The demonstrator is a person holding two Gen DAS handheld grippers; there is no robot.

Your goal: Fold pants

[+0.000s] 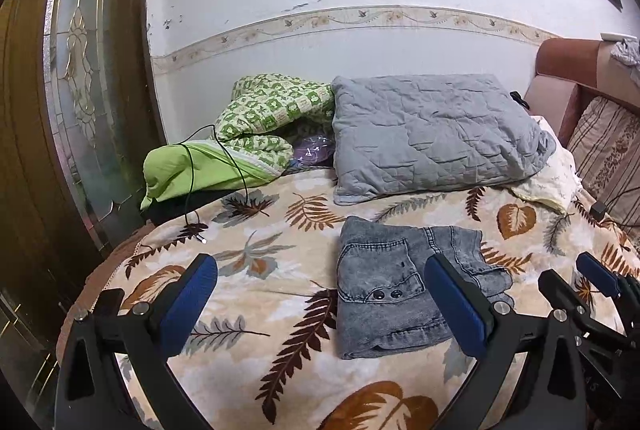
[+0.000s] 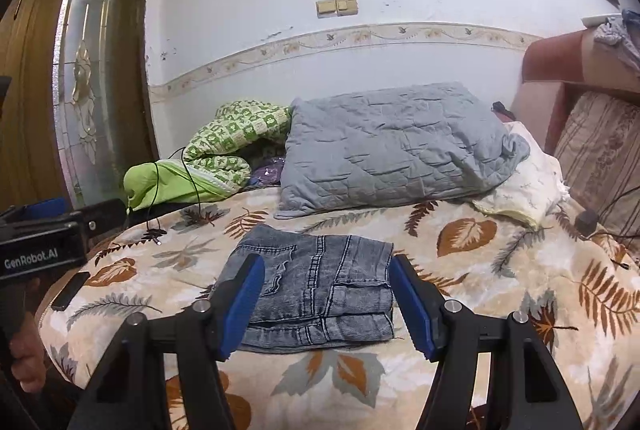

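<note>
One pair grey denim pants (image 2: pixel 316 286) folded into compact stack, mid-bed on leaf-print blanket (image 2: pixel 500 270). Right gripper (image 2: pixel 326 300) spread wide, empty, hovering near stack. Left gripper (image 1: pixel 320 306) spread wide, empty. One grey pillow (image 2: pixel 392 146) at far edge; one green quilt (image 2: pixel 224 142) far-left corner.
</note>
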